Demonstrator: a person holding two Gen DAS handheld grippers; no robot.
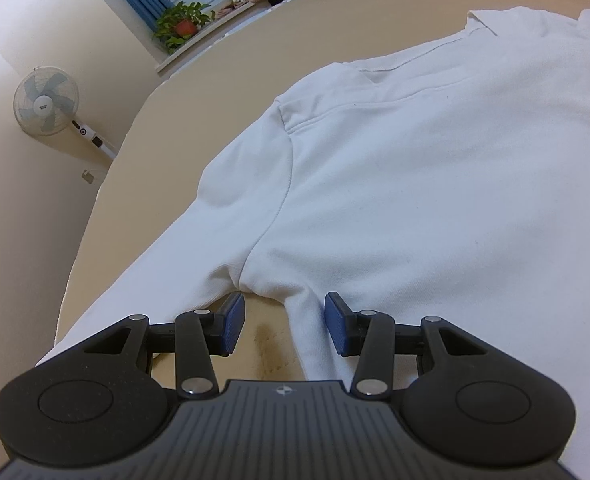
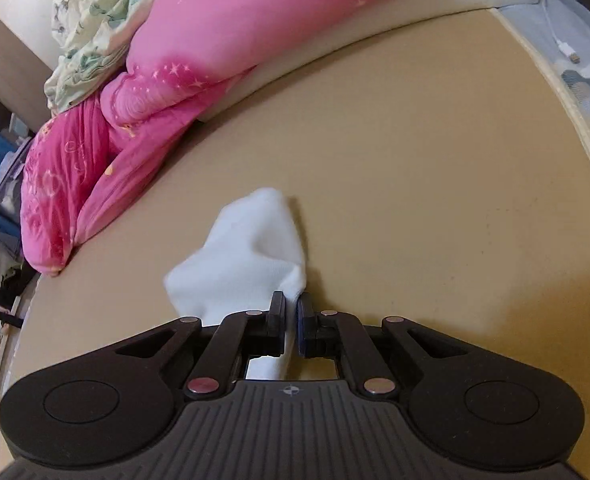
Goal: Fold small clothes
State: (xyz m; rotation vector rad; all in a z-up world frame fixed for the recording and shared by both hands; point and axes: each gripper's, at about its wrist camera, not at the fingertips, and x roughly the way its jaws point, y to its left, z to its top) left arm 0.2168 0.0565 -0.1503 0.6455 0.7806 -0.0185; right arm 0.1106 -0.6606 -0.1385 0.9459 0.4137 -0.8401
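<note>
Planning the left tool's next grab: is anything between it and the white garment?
Nothing visible. The left tool is open, with a fold of the white garment already lying between its pads on the tan surface.

white sweatshirt [image 1: 415, 184] spread flat | white cuff [image 2: 251, 248], perhaps a sleeve end, bunched

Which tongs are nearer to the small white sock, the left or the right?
Right. The right tongs are shut on the white sock's edge. The left tongs are open at a white sweatshirt; the sock does not appear in their view.
</note>
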